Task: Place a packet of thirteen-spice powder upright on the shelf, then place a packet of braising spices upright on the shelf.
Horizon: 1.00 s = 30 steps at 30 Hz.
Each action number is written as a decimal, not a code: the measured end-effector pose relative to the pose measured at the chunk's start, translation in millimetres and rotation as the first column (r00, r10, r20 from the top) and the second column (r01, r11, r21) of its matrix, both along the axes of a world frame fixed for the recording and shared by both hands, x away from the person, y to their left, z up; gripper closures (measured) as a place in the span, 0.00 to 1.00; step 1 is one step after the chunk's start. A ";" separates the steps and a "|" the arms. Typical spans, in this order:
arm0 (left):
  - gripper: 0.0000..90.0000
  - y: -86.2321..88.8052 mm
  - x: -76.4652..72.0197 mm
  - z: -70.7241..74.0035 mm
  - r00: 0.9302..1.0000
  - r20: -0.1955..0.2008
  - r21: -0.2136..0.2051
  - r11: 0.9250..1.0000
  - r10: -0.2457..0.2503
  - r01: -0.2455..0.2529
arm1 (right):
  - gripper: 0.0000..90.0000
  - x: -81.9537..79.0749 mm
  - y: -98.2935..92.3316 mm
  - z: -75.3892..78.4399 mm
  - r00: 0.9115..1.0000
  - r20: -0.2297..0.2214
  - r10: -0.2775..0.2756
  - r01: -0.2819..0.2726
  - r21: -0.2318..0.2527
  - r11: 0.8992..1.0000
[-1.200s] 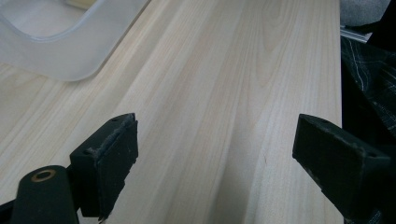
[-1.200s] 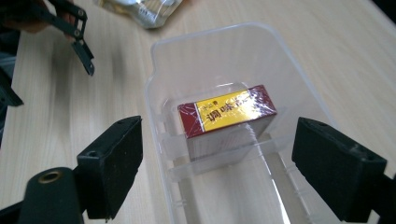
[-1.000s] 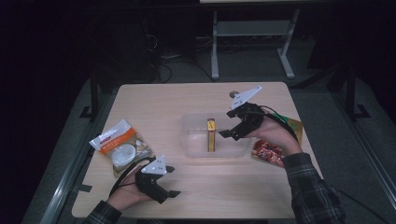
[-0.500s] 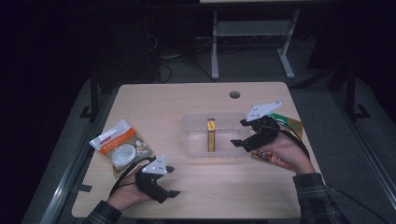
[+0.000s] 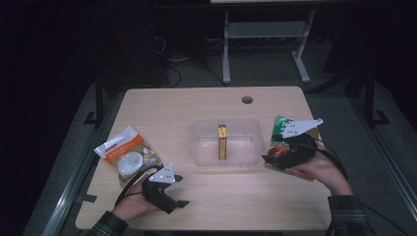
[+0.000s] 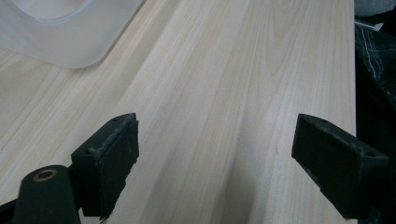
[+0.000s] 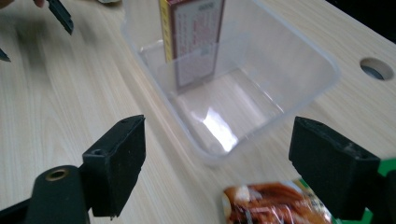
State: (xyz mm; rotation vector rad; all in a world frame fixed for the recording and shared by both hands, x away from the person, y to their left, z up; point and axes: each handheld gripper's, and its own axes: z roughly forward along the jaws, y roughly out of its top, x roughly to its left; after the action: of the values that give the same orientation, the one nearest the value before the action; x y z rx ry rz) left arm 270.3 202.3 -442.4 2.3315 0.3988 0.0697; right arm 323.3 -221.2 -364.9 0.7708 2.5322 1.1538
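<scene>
A clear plastic bin (image 5: 201, 147) sits mid-table with a yellow and red box (image 5: 222, 141) lying inside it. My right gripper (image 5: 268, 158) hovers open just right of the bin, over a red and green snack packet (image 5: 279, 129). In the right gripper view the jaws stand wide apart (image 7: 217, 175) with the packet's end (image 7: 275, 203) low between them and the bin (image 7: 322, 70) and box (image 7: 194, 37) beyond. My left gripper (image 5: 179, 191) rests open near the front left of the table; its own view shows bare wood between the jaws (image 6: 217, 161) and the bin's corner (image 6: 70, 42).
A white and orange food packet (image 5: 125, 153) lies at the left, just behind my left hand. A round cable hole (image 5: 247, 100) is in the tabletop behind the bin. A metal frame (image 5: 265, 44) stands on the dark floor beyond the table.
My right gripper has moved from above the bin's far right corner toward the front and down, to the snack packet right of the bin. The left gripper has stayed put.
</scene>
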 end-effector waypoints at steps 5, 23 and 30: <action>0.16 0.0 0.2 -0.4 1.000 -0.003 0.000 1.000 0.001 -0.001 | 0.20 0.9 -17.6 -6.0 0.999 -0.013 -0.048 0.048 0.002 0.999; 0.16 -1.0 -0.6 -1.8 1.000 -0.012 0.008 1.000 0.002 -0.002 | 0.31 35.5 -59.2 -43.1 0.964 -0.071 -0.256 0.255 -0.025 0.967; 0.16 -1.0 1.3 -2.9 1.000 -0.016 0.012 1.000 0.002 -0.002 | 0.65 62.9 -74.1 -57.0 0.928 -0.073 -0.366 0.362 -0.057 0.930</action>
State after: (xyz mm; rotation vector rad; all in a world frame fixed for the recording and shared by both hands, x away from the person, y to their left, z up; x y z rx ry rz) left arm 271.6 201.3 -445.2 2.3447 0.4096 0.0549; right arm 386.2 -295.3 -421.9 1.2369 2.3281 0.9571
